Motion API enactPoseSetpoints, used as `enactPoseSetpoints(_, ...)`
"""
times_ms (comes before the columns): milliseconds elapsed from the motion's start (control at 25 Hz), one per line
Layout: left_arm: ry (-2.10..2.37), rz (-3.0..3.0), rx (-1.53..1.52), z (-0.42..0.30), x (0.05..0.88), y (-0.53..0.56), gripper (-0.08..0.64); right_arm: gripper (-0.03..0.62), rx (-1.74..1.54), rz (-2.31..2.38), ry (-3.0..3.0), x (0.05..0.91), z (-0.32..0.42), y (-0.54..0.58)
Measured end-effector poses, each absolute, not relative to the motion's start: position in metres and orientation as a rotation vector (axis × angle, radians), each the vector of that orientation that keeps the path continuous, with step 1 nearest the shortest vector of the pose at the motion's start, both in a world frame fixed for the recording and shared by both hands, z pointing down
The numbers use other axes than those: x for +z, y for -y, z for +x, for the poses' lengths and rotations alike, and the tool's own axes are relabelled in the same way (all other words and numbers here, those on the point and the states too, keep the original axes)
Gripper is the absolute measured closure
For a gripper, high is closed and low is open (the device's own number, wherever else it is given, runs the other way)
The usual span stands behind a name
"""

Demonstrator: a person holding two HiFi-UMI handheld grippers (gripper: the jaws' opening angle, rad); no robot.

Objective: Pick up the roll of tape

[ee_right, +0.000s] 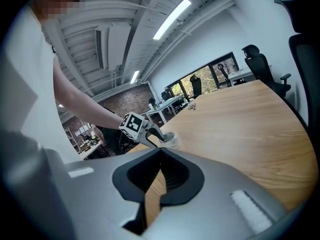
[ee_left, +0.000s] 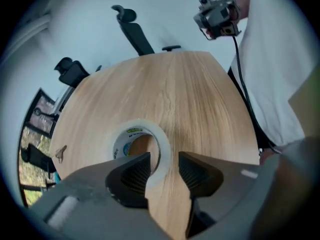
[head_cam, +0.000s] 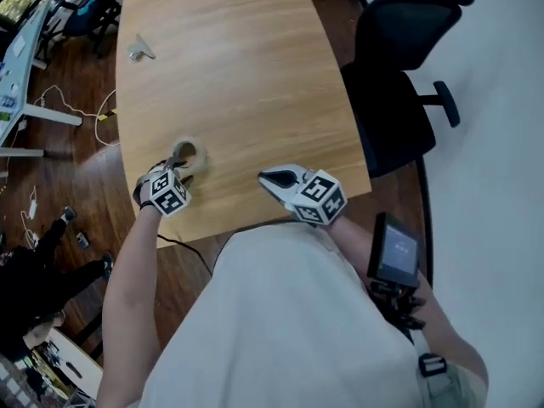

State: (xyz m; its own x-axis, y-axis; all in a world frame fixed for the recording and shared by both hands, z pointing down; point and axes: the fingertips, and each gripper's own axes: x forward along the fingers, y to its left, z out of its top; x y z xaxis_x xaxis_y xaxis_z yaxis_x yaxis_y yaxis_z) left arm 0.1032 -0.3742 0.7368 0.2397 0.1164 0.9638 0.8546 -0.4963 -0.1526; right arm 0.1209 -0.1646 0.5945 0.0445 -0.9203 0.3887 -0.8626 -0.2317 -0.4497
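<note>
The roll of tape [head_cam: 188,153], pale with a printed inner core, lies flat on the wooden table [head_cam: 255,75] near its front left edge. My left gripper [head_cam: 181,167] points steeply down at it. In the left gripper view the roll of tape [ee_left: 162,141] has its near wall between the jaws of the left gripper [ee_left: 165,156]: one jaw stands inside the hole, the other outside, both open and off the wall. My right gripper [head_cam: 263,177] hovers to the right over the table's front edge, shut with nothing in it [ee_right: 160,150]. It sees the tape [ee_right: 171,140] beyond.
A small metal object [head_cam: 140,51] lies at the table's far left. A black office chair [head_cam: 399,75] stands at the table's right side. Cables and desk legs [head_cam: 51,109] fill the floor to the left. The table's front edge is just below both grippers.
</note>
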Motion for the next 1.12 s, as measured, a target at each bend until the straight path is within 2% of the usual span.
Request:
enactPoseSetpoints(360,1.005,-1.516,-1.399,0.106,0.760,0.388,0.355,0.584,-0.982,-2.240,-1.772,0.592,0.131,0.150)
enactPoseSetpoints(480,1.001,-1.477,-1.379,0.109,0.761,0.391,0.402,0.584,-0.982,-2.257,-1.730,0.591,0.133,0.144)
enactPoseSetpoints(960,0.947,-1.433,-1.351,0.114,0.771,0.379,0.401,0.584,-1.020,-2.289,-1.647,0.593,0.125,0.104)
enactPoseSetpoints(1120,0.943,-1.523,-1.373,0.106,0.769,0.377,0.448,0.584,-1.009,-2.302,-1.610,0.596,0.121,0.098)
